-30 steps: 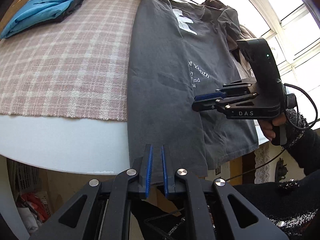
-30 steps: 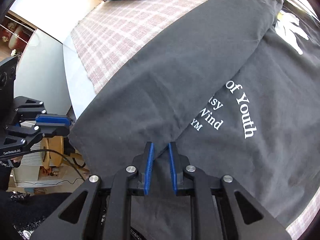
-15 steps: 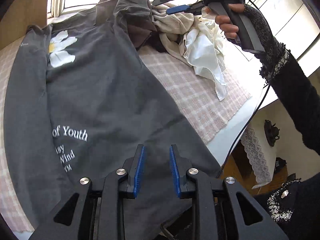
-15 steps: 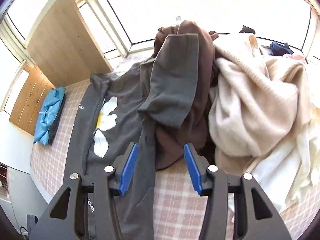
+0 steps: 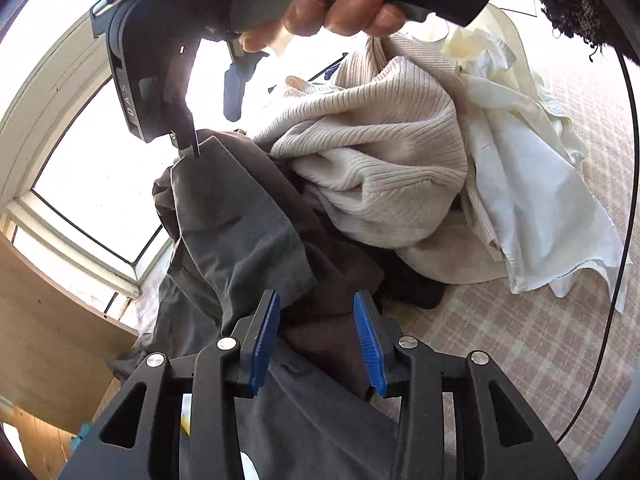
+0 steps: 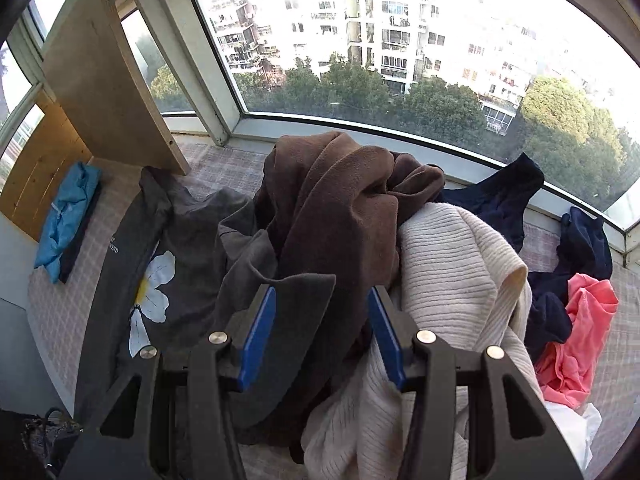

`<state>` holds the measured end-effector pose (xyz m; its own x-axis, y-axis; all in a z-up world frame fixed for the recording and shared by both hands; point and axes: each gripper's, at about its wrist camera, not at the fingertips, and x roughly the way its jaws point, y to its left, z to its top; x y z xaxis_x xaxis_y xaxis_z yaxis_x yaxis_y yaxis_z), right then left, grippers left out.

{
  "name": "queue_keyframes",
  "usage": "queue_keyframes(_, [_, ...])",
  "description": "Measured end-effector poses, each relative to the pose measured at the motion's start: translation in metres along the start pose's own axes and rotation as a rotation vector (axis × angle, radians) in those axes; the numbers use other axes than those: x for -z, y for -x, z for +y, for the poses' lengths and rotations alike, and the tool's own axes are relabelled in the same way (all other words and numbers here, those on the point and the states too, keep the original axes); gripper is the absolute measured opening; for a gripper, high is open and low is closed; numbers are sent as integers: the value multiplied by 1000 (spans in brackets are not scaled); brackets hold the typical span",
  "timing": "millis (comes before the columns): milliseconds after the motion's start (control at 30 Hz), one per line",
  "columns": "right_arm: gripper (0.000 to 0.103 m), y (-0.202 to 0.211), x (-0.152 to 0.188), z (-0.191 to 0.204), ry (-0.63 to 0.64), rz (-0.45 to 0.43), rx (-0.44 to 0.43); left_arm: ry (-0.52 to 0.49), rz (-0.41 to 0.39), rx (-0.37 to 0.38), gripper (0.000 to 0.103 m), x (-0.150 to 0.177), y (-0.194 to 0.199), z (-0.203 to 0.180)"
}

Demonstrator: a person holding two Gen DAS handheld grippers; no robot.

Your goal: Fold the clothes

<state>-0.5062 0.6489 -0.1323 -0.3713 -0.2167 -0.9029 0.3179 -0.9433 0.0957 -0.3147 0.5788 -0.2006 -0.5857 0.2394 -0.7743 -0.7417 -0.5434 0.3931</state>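
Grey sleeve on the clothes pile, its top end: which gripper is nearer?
Right. The right gripper straddles the grey sleeve's top end; the left gripper, fingers opening over brown cloth, sits at its lower edge.

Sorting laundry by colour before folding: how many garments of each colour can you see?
Grey tee: 1
Brown: 1
Cream knit: 1
White: 1
Navy: at least 1
Pink: 1
Blue, folded: 1
Total: 7
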Motion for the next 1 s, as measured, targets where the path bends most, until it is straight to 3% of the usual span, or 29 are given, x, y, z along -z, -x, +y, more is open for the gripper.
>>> queue_keyframes(133, [48, 14, 9, 5, 63, 27, 16, -32, 47, -27, 38, 3, -23, 7])
queue_keyframes(267, [48, 24, 17, 9, 93, 60, -4, -82, 59, -42, 39, 6, -17, -8])
queue_keyframes(433, [48, 21, 6, 11, 100, 99, -26, -15, 64, 7, 42, -3, -14, -8])
queue_keyframes(600, [48, 10, -10, 23, 149, 127, -29, 169, 35, -29, 42, -17, -22, 17])
queue_keyframes(700, [48, -3, -19, 33, 213, 149, -15, 220, 67, 38, 46, -20, -42, 24])
queue_keyframes(733, [48, -8, -21, 36, 229, 158, -21, 226, 77, 61, 42, -20, -49, 25])
queue_keyframes(767, [48, -12, -23, 37, 243, 165, -25, 219, 77, 76, 28, -20, -54, 27])
queue_keyframes(800, [48, -15, -23, 38, 258, 166, -21, 217, 74, 93, 23, -20, -58, 28])
queue_keyframes(1000, [48, -28, -16, 44, 439, 177, 69, 364, -25, 220, 12, -10, -42, 51])
